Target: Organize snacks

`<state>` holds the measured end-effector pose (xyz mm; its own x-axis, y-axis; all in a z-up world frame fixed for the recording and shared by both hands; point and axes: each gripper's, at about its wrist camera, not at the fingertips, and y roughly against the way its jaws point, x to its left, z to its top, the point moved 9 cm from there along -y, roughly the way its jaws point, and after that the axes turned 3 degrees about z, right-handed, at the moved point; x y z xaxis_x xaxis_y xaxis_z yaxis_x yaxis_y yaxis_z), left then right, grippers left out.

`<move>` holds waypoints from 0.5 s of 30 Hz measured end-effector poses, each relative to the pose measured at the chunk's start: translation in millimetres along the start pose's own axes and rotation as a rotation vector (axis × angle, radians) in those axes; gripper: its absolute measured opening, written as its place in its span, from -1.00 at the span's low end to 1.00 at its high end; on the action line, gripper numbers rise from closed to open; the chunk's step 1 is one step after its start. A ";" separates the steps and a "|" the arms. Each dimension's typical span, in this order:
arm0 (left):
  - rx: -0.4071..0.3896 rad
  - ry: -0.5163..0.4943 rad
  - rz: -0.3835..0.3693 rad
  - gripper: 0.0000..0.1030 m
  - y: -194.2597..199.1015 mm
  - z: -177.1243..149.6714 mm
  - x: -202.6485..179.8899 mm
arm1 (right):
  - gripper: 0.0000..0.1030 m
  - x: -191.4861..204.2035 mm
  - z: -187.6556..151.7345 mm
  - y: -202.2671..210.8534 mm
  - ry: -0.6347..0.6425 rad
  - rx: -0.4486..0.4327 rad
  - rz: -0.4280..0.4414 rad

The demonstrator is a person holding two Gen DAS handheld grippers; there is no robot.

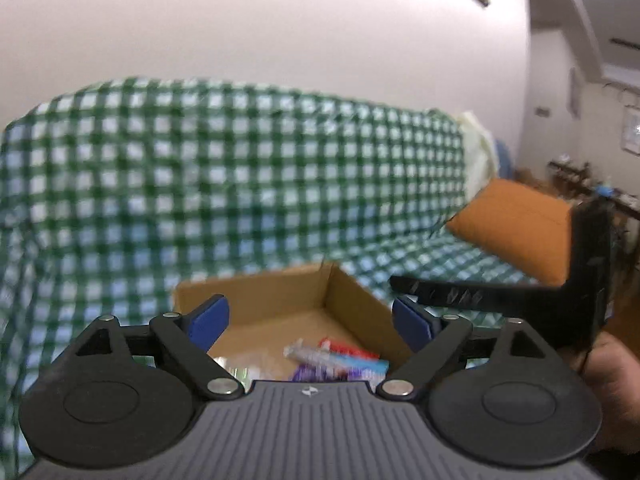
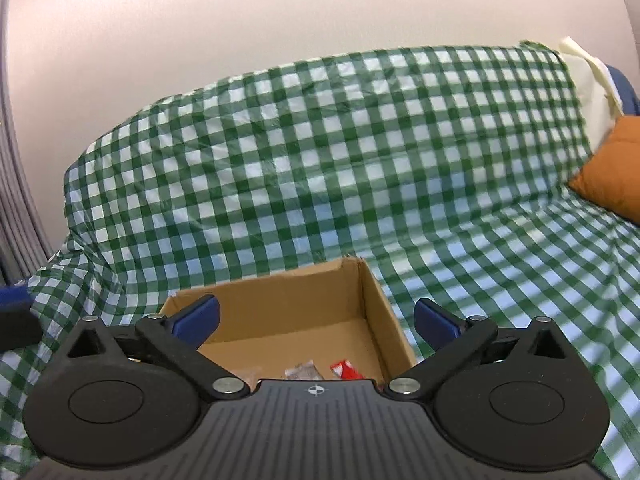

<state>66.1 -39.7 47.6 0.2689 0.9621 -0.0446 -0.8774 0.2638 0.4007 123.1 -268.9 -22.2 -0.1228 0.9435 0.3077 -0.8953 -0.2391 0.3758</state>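
left wrist view: the left gripper (image 1: 310,322) hangs above an open cardboard box (image 1: 280,300) that sits on a sofa draped in a green-and-white checked cloth (image 1: 240,168). its two blue-padded fingers (image 1: 208,322) stand wide apart with nothing between them. on the box floor, close to the near edge and partly hidden by the gripper body, lie several snack packets (image 1: 334,360): a red one, a clear one with pale blue, and a purple one; further wrappers to their left are too blurred to tell. an orange cushion (image 1: 516,228) rests on the sofa seat to the right, with a pale cream cover (image 1: 478,148) behind it. at the right edge a black part of the right gripper (image 1: 500,300) reaches in over the seat, and part of a hand (image 1: 612,380) shows below it. the whole view is smeared by motion.

right wrist view: the right gripper (image 2: 316,322) also sits above the cardboard box (image 2: 372,312), its blue-padded fingers (image 2: 198,320) spread wide and holding nothing. on the box floor near the gripper body lie a red snack packet (image 2: 346,369), a greyish clear packet (image 2: 302,370) just left of it, and a brownish packet (image 2: 248,374) further left. the checked cloth (image 2: 340,152) covers the sofa back and seat; the orange cushion (image 2: 612,172) lies at the right edge. a blue and black part (image 2: 16,316) shows at the left edge; what it belongs to cannot be told.
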 end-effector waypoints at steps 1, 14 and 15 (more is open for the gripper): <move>0.020 0.022 0.015 0.87 4.8 -6.4 0.1 | 0.99 1.0 -1.8 9.7 -0.004 0.004 0.001; 0.274 0.185 0.250 0.99 10.7 -118.6 2.9 | 1.00 -9.5 -81.3 63.4 -0.045 0.071 0.001; 0.281 0.190 0.266 0.99 7.8 -122.5 6.3 | 1.00 -7.1 -81.5 62.4 -0.026 0.056 -0.001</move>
<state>12.4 -23.2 -61.7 -0.0533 0.9966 -0.0627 -0.7571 0.0006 0.6533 33.3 -271.9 -72.2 -0.1106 0.9376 0.3297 -0.8701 -0.2517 0.4238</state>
